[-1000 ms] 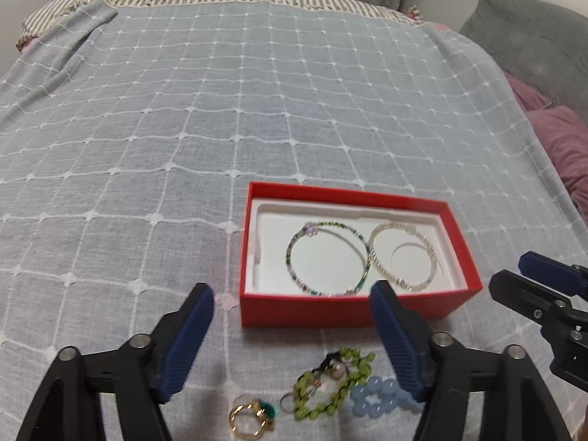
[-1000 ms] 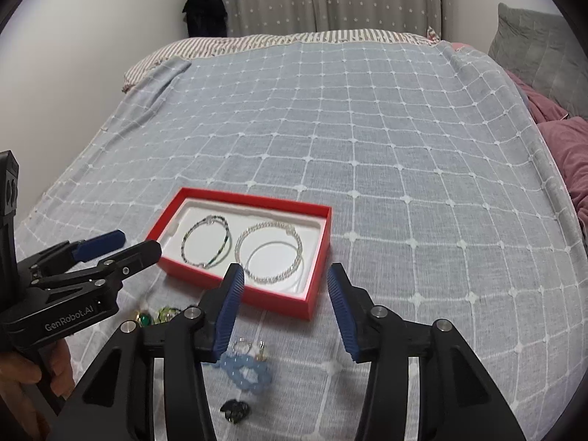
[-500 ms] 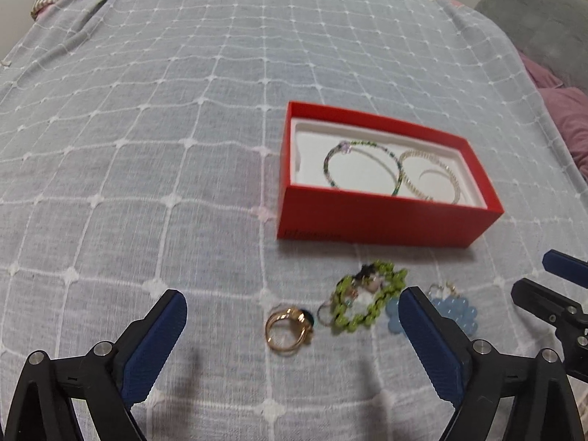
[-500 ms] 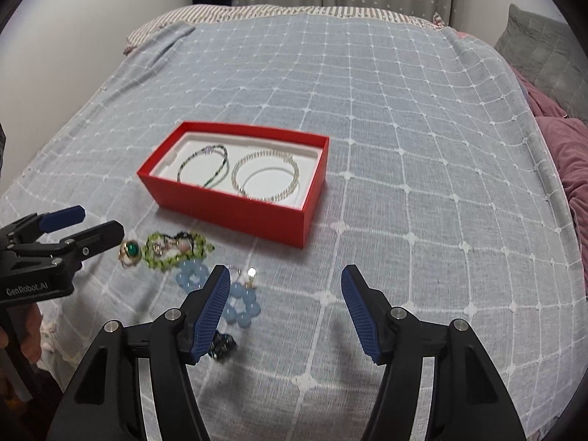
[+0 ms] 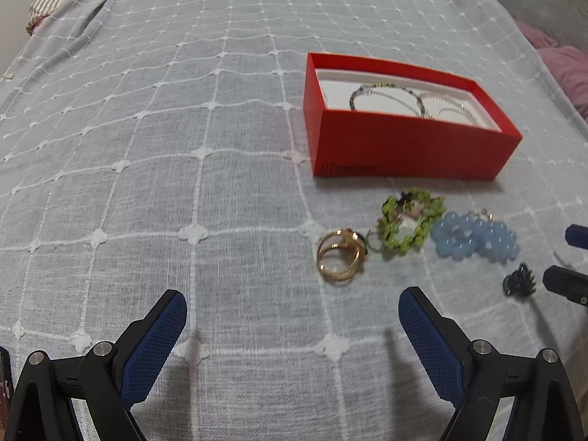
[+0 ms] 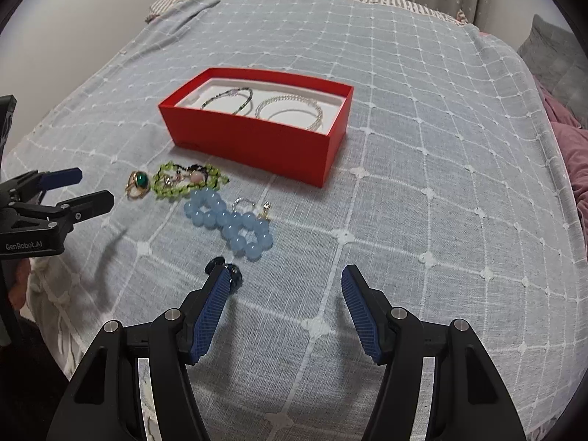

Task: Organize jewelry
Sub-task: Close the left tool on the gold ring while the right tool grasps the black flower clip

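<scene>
The loose jewelry lies on the bedspread (image 6: 422, 191) just in front of the red box (image 6: 257, 139): a gold ring (image 5: 340, 259) with a green stone, touching a green beaded bracelet (image 5: 411, 222), then a blue beaded bracelet (image 6: 229, 222) with two small earrings at its far edge, and a small dark hair claw (image 5: 519, 280) nearest the person. The box already holds a dark beaded bangle (image 6: 229, 100) and a silver bangle (image 6: 290, 112) on its white liner.

The left gripper (image 5: 292, 316) is spread wide and holds nothing; the ring lies just beyond its fingertips. The right gripper (image 6: 284, 286) is partly open and empty, its left finger (image 6: 211, 305) overlapping the hair claw in view; contact cannot be confirmed. Both sets of jaws have just been opening, with nothing between them.

Hazards:
- The ring and green bracelet touch; closing on one is likely to drag the other.
- The soft, woven bedspread may bunch between the pads and foul a low grasp.
- The small earrings could be swept aside or snagged by the blue beads.
- The two grippers work near each other and may collide.
</scene>
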Available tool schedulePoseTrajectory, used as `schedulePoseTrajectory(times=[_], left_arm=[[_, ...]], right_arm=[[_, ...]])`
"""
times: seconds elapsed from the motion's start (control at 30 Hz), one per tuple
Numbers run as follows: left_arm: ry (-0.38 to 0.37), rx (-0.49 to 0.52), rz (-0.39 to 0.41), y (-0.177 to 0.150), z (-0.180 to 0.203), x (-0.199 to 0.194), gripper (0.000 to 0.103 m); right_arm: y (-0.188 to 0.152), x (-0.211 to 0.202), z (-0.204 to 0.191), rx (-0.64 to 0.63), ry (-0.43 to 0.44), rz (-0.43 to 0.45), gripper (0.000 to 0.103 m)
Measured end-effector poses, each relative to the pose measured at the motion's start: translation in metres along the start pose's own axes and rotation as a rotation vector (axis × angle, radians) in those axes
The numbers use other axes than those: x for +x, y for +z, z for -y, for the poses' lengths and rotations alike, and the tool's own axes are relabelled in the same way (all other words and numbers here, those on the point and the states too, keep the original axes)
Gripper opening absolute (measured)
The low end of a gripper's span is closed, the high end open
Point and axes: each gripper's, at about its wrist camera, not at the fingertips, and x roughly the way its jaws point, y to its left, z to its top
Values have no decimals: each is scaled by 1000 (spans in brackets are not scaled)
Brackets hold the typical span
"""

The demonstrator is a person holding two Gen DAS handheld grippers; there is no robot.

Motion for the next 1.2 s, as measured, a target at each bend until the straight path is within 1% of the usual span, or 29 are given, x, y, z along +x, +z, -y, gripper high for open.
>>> schedulePoseTrajectory(times=[0.27,0.53,0.6,0.67,0.73,0.87,1.0,1.07,1.2], left_arm=[[-33,71,7,-11,1,6,96],[-108,92,46,-7,8,12,95],[-125,101,46,-6,11,14,91],[-144,116,42,-5,15,15,84],[-160,134,33,-4,20,18,81],[-159,156,24,-3,25,20,75],[-156,136,12,2,24,23,67],[-152,125,11,4,23,24,61],[-134,114,13,7,23,27,54]], right_arm=[[-12,11,-19,-67,46,-15,66],[-1,12,-15,-35,69,28,66],[0,14,-16,-33,75,29,66],[-1,17,-18,-35,87,20,66],[-3,20,-20,-33,109,5,66],[-5,24,-27,-51,114,4,66],[-3,29,-29,-53,104,-1,65],[-2,30,-31,-57,95,-2,60],[-1,31,-34,-78,78,-1,53]])
